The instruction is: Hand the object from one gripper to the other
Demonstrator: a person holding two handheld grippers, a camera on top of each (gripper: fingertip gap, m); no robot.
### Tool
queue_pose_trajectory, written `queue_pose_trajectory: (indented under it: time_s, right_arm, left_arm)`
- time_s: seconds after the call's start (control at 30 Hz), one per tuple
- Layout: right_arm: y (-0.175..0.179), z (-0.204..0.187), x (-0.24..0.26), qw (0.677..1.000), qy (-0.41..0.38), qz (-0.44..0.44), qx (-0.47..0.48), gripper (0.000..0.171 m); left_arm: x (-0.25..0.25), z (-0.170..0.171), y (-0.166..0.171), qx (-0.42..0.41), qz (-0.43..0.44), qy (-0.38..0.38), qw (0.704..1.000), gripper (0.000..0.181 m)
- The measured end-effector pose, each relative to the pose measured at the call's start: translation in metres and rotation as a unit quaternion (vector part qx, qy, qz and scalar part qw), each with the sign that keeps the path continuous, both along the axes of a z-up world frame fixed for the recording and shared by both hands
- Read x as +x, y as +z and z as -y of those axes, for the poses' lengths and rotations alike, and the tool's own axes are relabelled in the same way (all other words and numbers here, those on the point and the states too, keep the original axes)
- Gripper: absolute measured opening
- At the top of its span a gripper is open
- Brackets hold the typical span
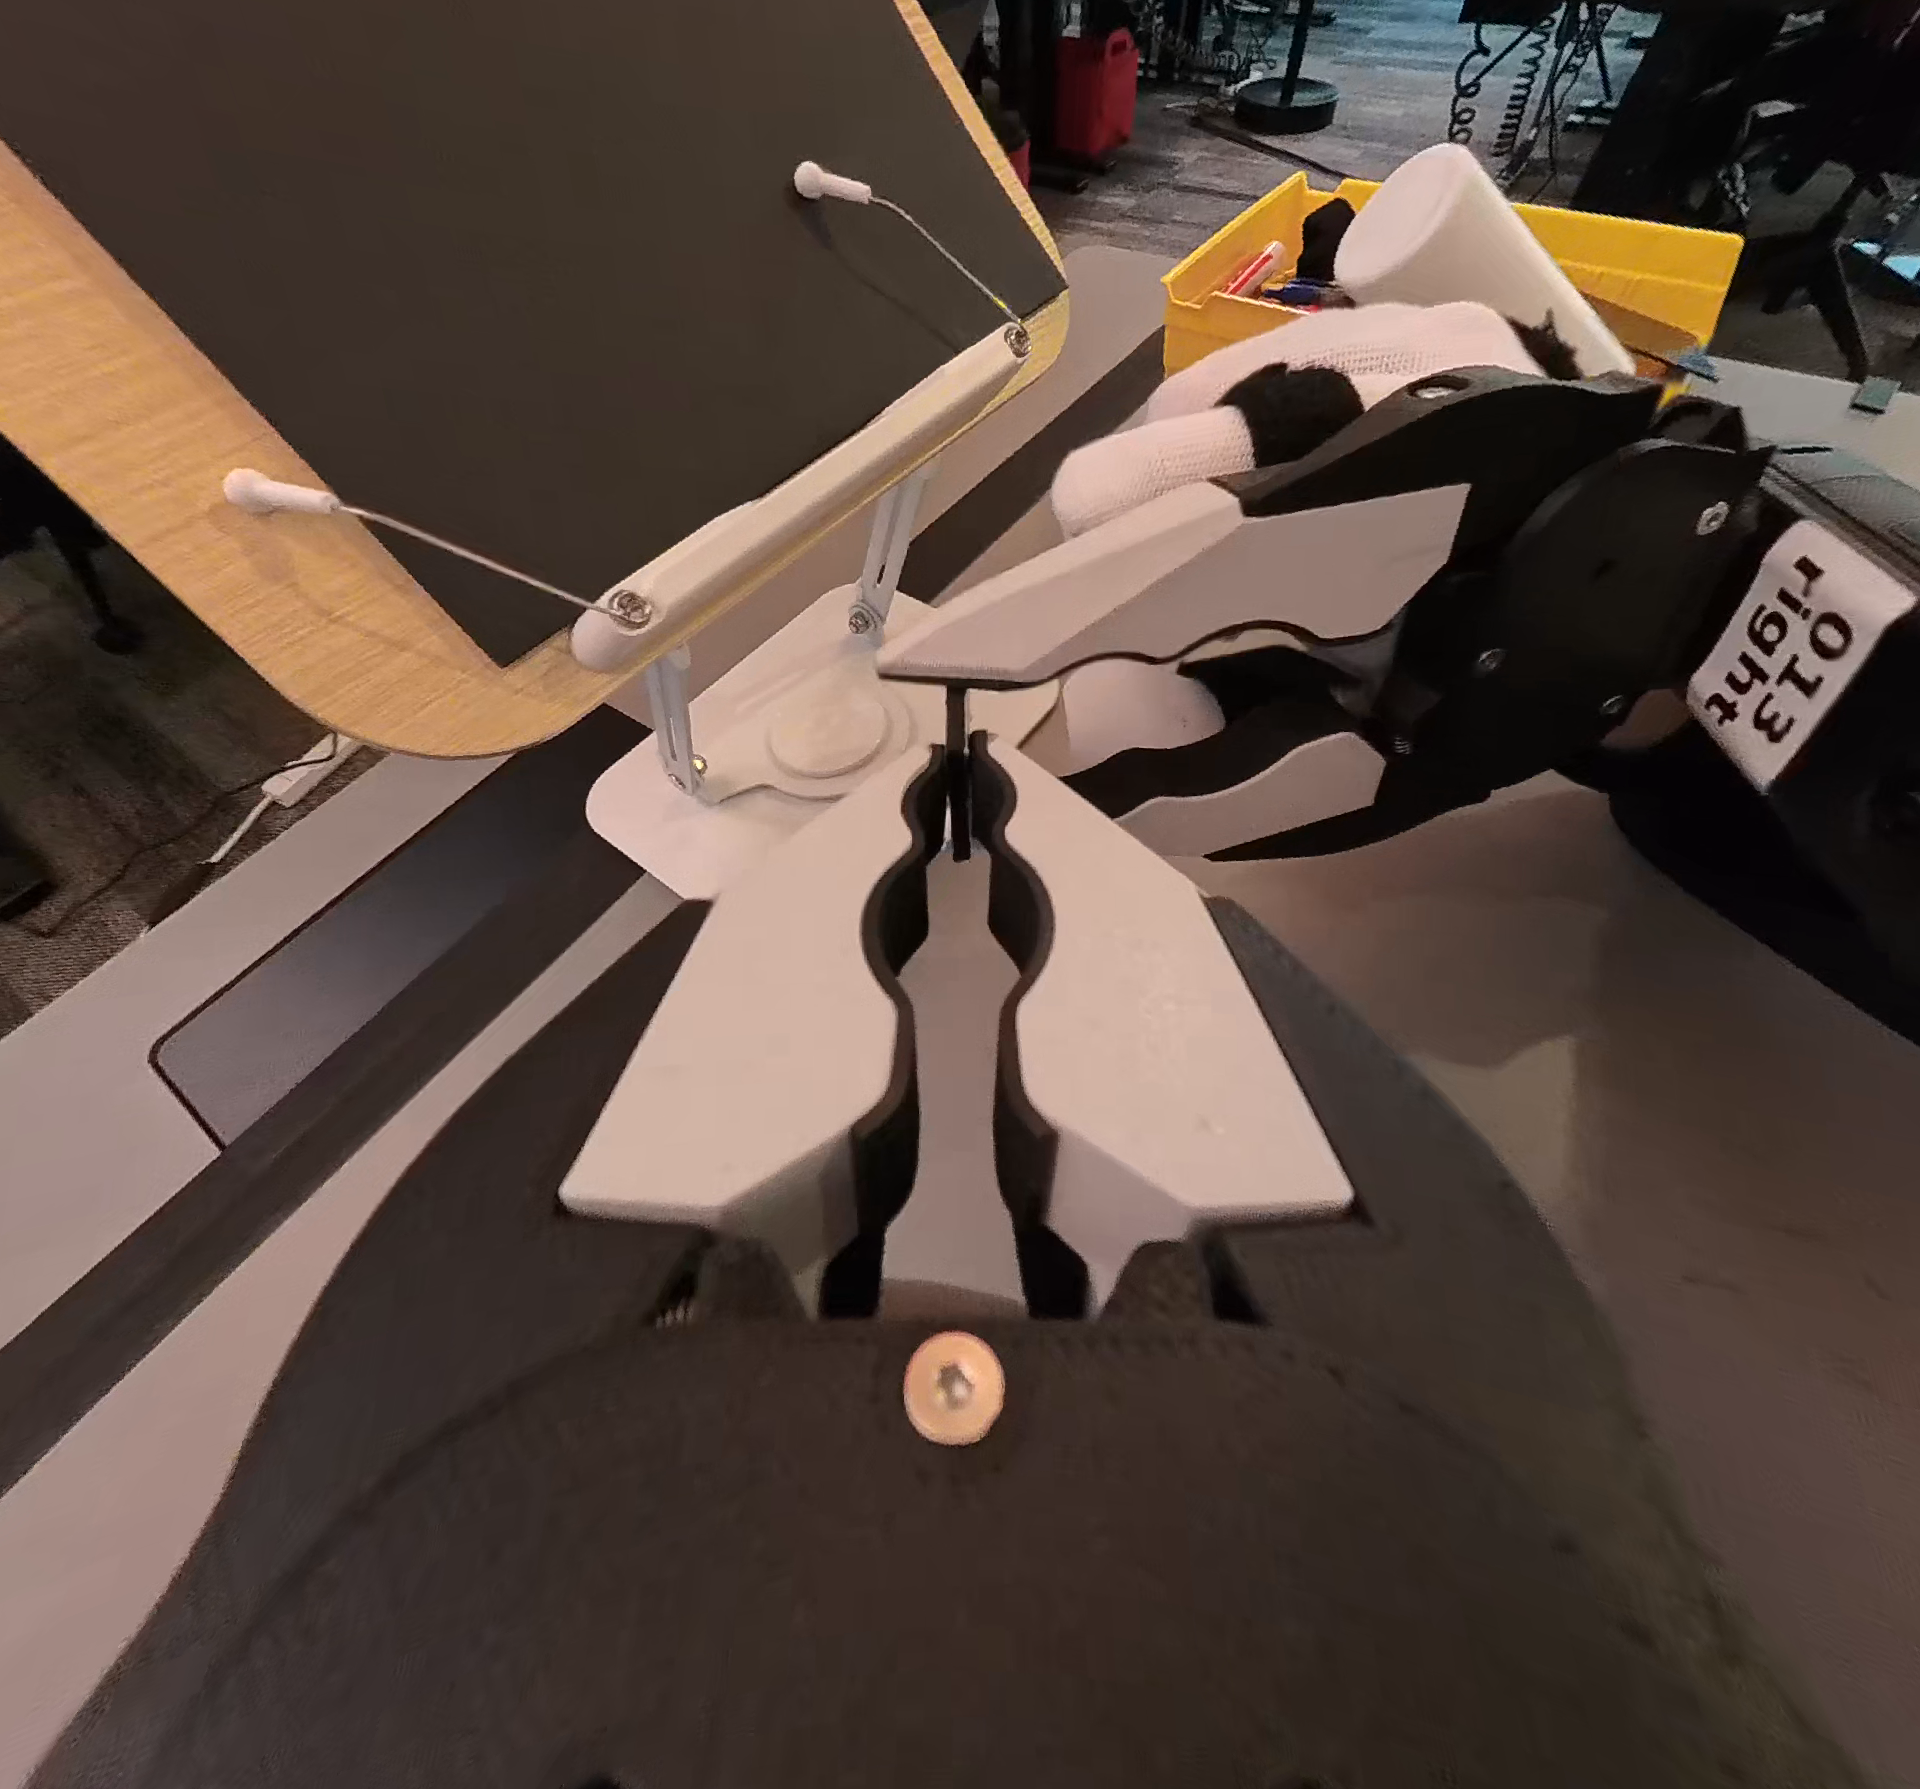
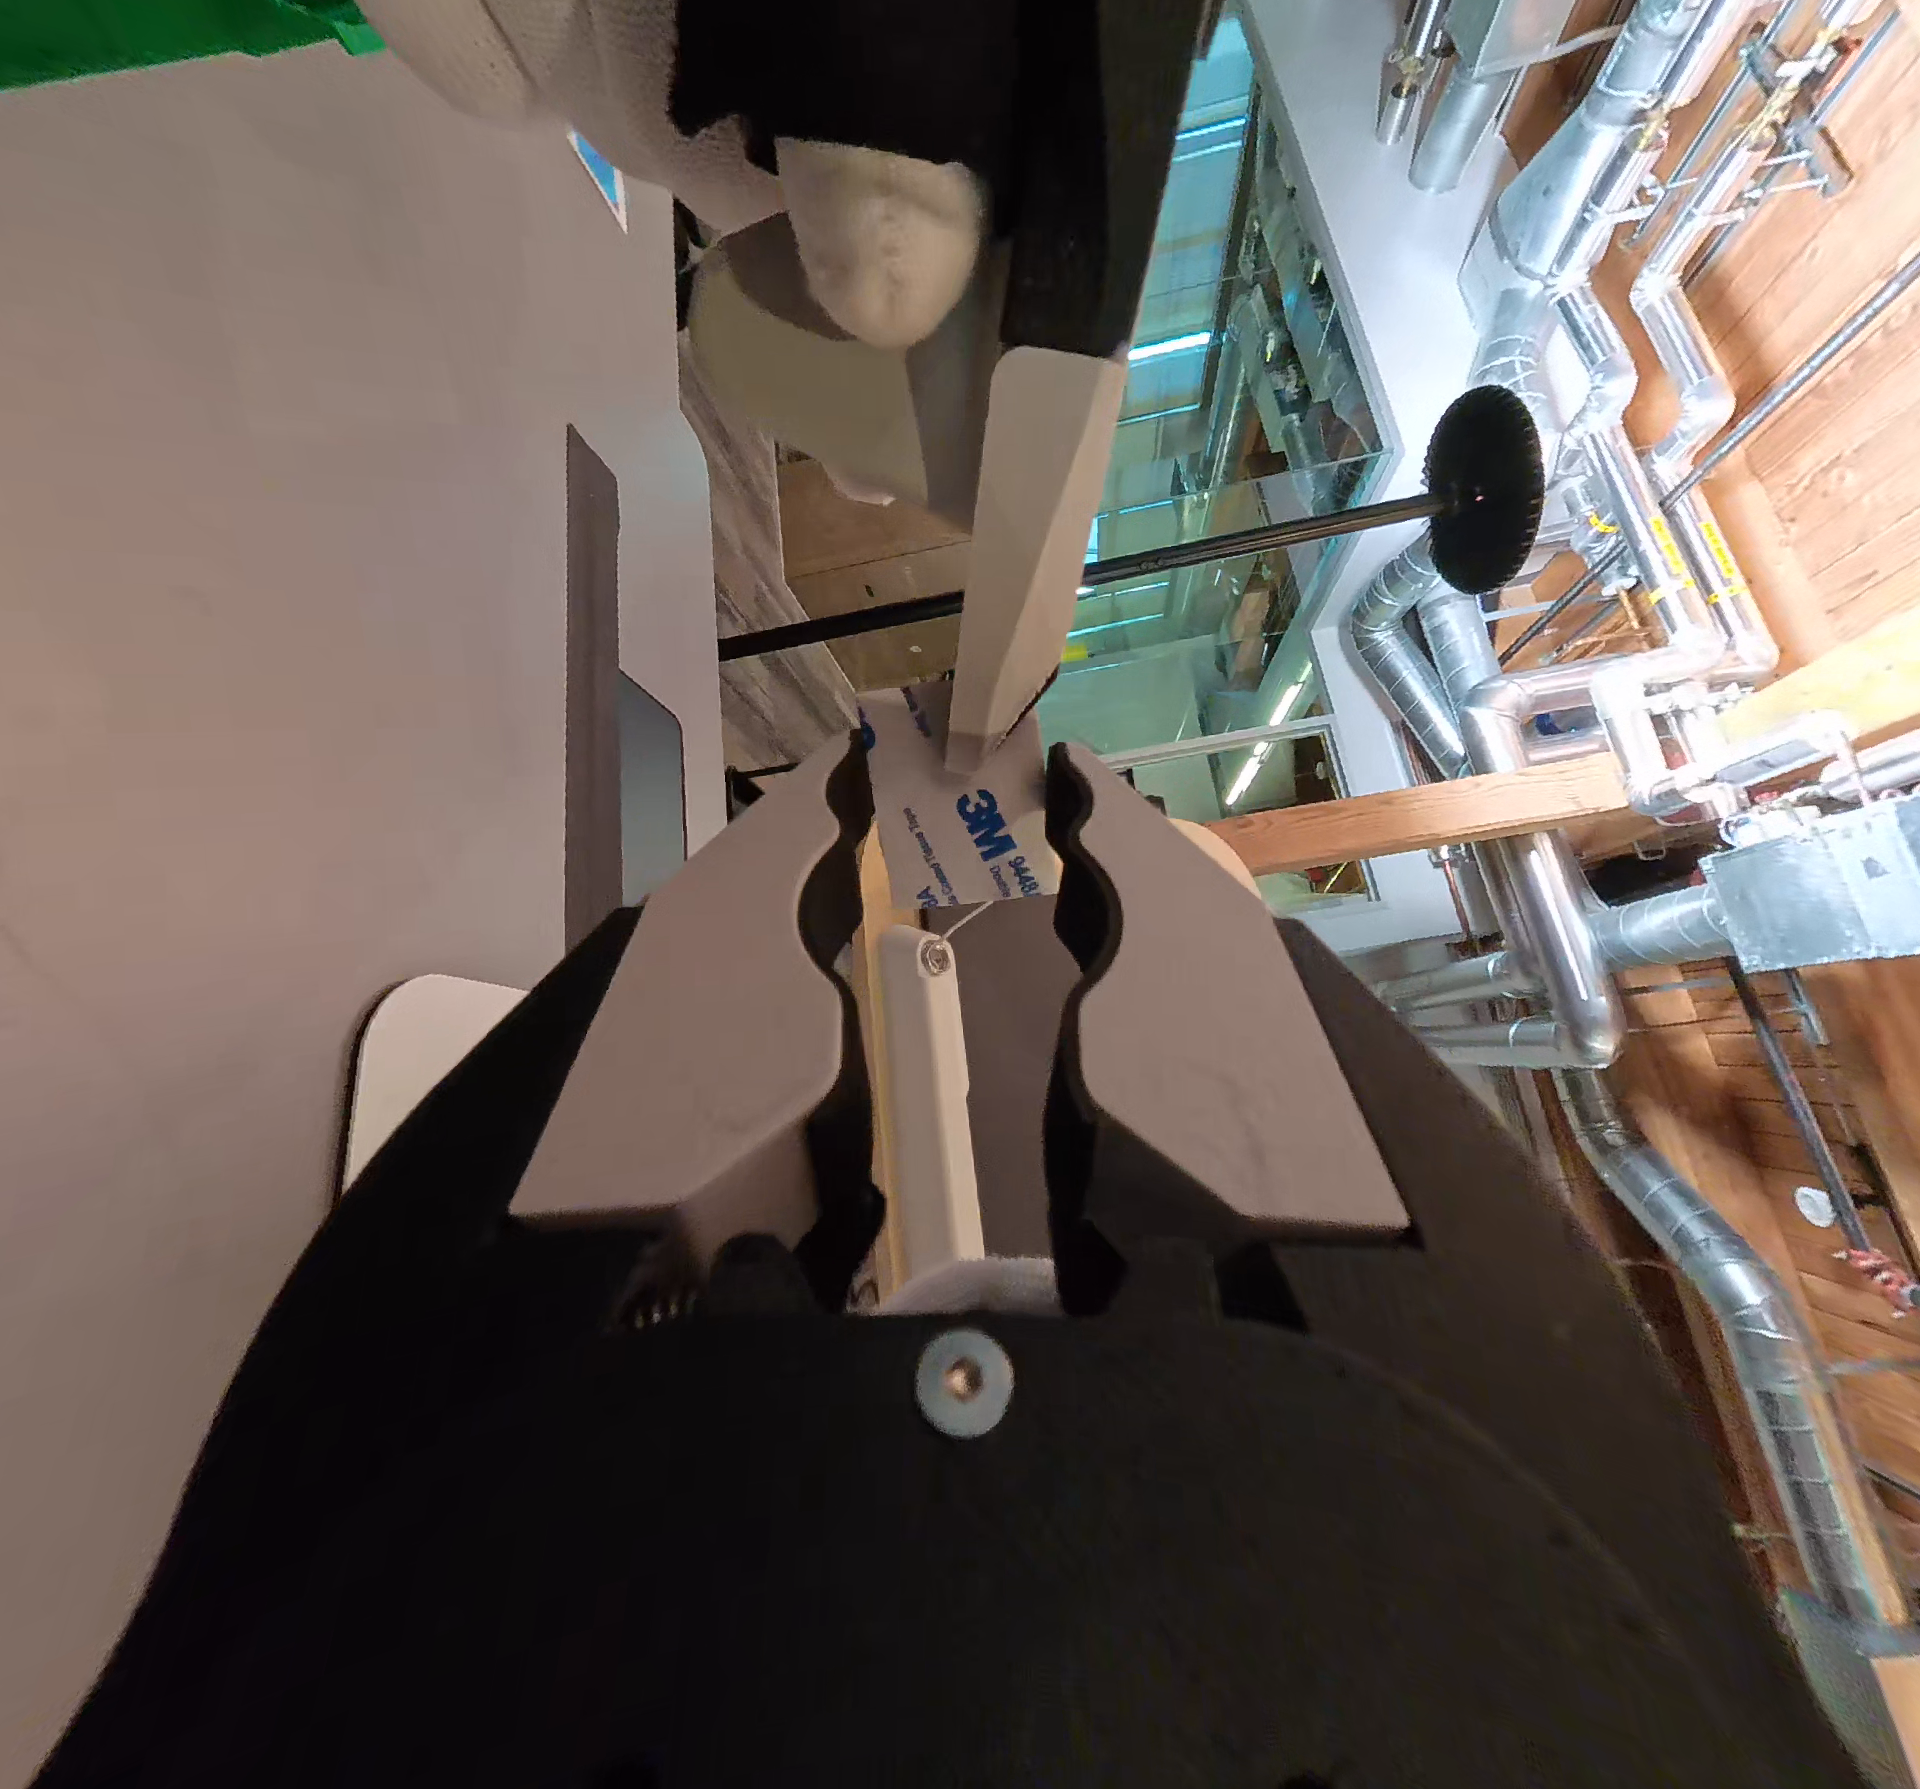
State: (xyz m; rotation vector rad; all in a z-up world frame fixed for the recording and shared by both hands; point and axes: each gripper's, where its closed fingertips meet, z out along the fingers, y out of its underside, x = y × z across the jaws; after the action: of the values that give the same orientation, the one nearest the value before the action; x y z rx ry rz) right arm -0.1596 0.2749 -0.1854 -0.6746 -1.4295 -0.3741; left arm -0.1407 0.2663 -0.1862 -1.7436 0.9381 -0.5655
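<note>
The object is a thin square adhesive pad with a white backing printed in blue (image 2: 966,835). In the left wrist view it shows edge-on as a dark sliver (image 1: 958,809). My left gripper (image 1: 957,765) is shut on its flat faces; one of its fingers (image 2: 1008,596) reaches the pad from above in the right wrist view. My right gripper (image 2: 956,773) comes in from the right (image 1: 997,742). Its jaws stand a pad's width apart, and its fingertips (image 2: 1070,804) touch the pad's two opposite edges. Both grippers hold the pad above the table.
A tilted board stand with a black face and wood border (image 1: 468,233) rises just behind, on a white base (image 1: 665,804). A yellow bin (image 1: 1226,285) and a white roll (image 1: 1455,233) sit far right on the grey table (image 1: 1558,1012). A white-gloved hand (image 1: 1299,368) holds the right gripper. Only a small space, under 4 cm, lies between the two pairs of fingers.
</note>
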Motion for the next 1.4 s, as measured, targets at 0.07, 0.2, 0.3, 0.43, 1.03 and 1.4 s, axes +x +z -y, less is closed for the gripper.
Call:
queue_pose_trajectory:
  time_s: [0.07, 0.2, 0.3, 0.43, 1.03, 1.4]
  right_arm:
    - [0.001, -0.003, 0.002, 1.000, -0.004, -0.011, -0.016, 0.031]
    - [0.015, -0.018, 0.016, 0.983, 0.006, -0.114, -0.146, 0.030]
    - [0.031, -0.021, 0.023, 0.882, 0.092, -0.258, -0.384, 0.030]
    - [0.045, -0.014, 0.031, 0.615, 0.246, -0.353, -0.661, 0.031]
    - [0.024, 0.044, 0.017, 0.511, 0.350, -0.202, -0.758, 0.029]
    - [0.024, 0.024, 0.020, 0.625, 0.281, -0.228, -0.691, 0.056]
  left_arm:
    - [-0.001, -0.004, 0.002, 0.018, -0.009, 0.014, 1.000, 0.007]
    - [-0.004, -0.008, 0.023, 0.133, -0.030, 0.037, 0.990, 0.042]
    - [-0.006, -0.012, 0.043, 0.279, -0.071, 0.073, 0.955, 0.060]
    - [0.007, -0.012, 0.034, 0.424, -0.195, 0.085, 0.880, 0.080]
    - [0.034, 0.008, 0.025, 0.541, -0.210, 0.049, 0.813, 0.045]
    - [0.024, 0.000, 0.029, 0.504, -0.197, 0.070, 0.838, 0.041]
